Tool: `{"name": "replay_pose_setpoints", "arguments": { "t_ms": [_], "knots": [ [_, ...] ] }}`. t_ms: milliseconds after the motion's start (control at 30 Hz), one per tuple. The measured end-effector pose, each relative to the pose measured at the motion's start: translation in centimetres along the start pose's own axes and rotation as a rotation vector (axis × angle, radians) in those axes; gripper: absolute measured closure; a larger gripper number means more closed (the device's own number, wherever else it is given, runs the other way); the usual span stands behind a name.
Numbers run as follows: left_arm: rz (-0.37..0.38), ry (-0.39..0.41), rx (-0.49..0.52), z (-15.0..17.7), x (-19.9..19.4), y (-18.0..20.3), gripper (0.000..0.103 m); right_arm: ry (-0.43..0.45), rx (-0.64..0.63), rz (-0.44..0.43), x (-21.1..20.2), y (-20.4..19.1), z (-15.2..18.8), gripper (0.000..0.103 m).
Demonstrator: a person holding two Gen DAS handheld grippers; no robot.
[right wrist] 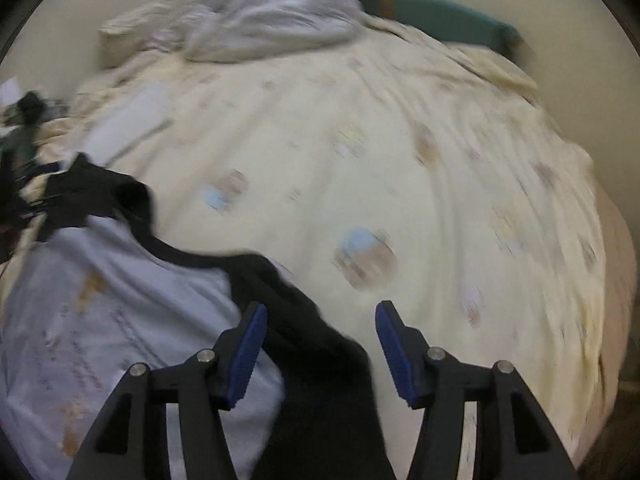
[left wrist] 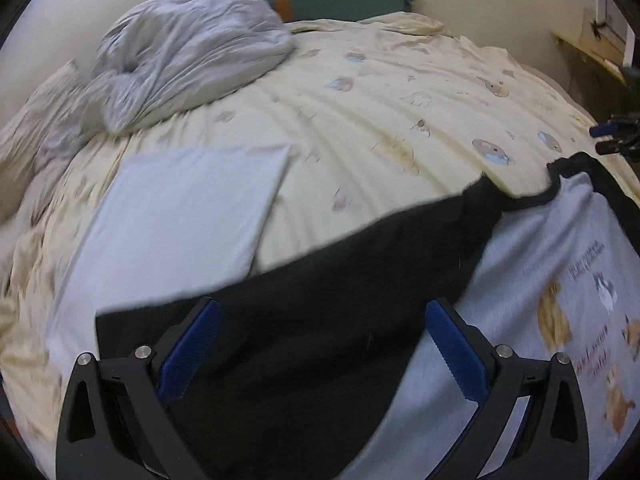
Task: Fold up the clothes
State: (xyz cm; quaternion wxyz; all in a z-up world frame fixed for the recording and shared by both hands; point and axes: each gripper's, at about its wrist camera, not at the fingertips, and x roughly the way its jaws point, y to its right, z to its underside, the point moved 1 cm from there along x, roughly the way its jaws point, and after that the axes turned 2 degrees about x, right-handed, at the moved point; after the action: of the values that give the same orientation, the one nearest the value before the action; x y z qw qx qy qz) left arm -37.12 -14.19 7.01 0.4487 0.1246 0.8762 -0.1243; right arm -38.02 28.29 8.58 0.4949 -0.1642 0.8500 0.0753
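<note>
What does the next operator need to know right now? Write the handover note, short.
Left gripper: open, nothing held, over the black sleeve of the printed T-shirt.
Right gripper: open, nothing between its pads, over the shirt's other black sleeve.
The shirt lies spread at the near edge of the bed, print side up, black collar towards the headboard.
Done: one pale folded piece lies flat on the bed to the left.
Left: folding this shirt; neither sleeve looks folded in. The grey crumpled bundle near the headboard is not folded.
</note>
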Motion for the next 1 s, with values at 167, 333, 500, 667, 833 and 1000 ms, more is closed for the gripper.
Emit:
{"name": "replay_pose_setpoints", "arguments": {
  "t_ms": [167,333,500,667,833,1000],
  "knots": [
    [0.076,0.004,0.044,-3.8,3.4,2.4,0.0,-0.044,-0.085,-0.06,3.1,-1.9,-2.7,0.046],
    [0.139,-0.022,0.157,-5.7,6.2,5.2,0.0,-0.122,-0.142,-0.099,6.1,-3.0,-3.0,0.046],
    [0.145,-0.046,0.264,-6.5,8.2,7.3,0.0,-0.177,-0.164,-0.139,8.1,-2.9,-2.4,0.046],
    [0.204,-0.133,0.327,-6.2,10.7,8.9,0.02,-0.204,-0.181,-0.176,9.1,-3.6,-1.1,0.085],
    [0.205,-0.105,0.336,-6.0,8.9,9.4,0.093,-0.183,-0.214,-0.17,7.6,-4.3,-0.5,0.099],
    [0.237,-0.001,0.299,-6.9,4.3,8.0,0.098,-0.07,-0.238,-0.117,3.3,-4.7,-1.4,0.099]
  ]
}}
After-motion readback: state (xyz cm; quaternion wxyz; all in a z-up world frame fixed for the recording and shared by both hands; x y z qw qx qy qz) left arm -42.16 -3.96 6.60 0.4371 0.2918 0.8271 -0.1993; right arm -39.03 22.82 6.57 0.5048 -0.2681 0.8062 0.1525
